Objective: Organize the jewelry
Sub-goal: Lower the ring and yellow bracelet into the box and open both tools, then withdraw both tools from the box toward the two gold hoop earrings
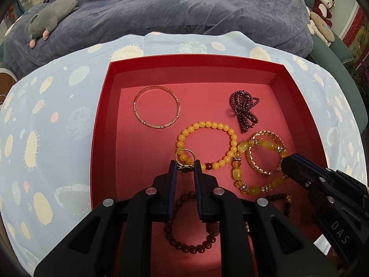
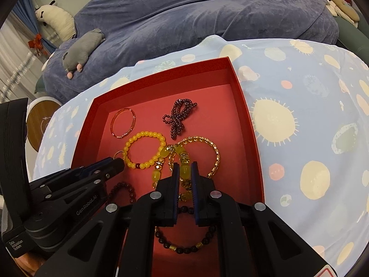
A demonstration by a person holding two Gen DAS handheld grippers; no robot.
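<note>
A red tray (image 1: 101,120) holds several bracelets: a pink bangle (image 1: 156,106), a purple bead bundle (image 1: 245,110), a yellow bead bracelet (image 1: 207,143), a chunky amber bracelet (image 1: 258,168), a gold coil bracelet (image 1: 265,153) and dark red bead bracelets (image 1: 191,226). My left gripper (image 1: 184,164) is shut on a gold ring (image 1: 184,159) that lies over the yellow bracelet. My right gripper (image 2: 185,167) is shut on the chunky amber bracelet (image 2: 184,173); it also shows in the left wrist view (image 1: 286,164).
The tray (image 2: 251,124) sits on a light blue patterned cloth (image 2: 299,115). Behind it is a dark blue blanket (image 1: 173,11) with a grey plush toy (image 1: 52,20). More plush toys (image 1: 321,7) sit at the far right.
</note>
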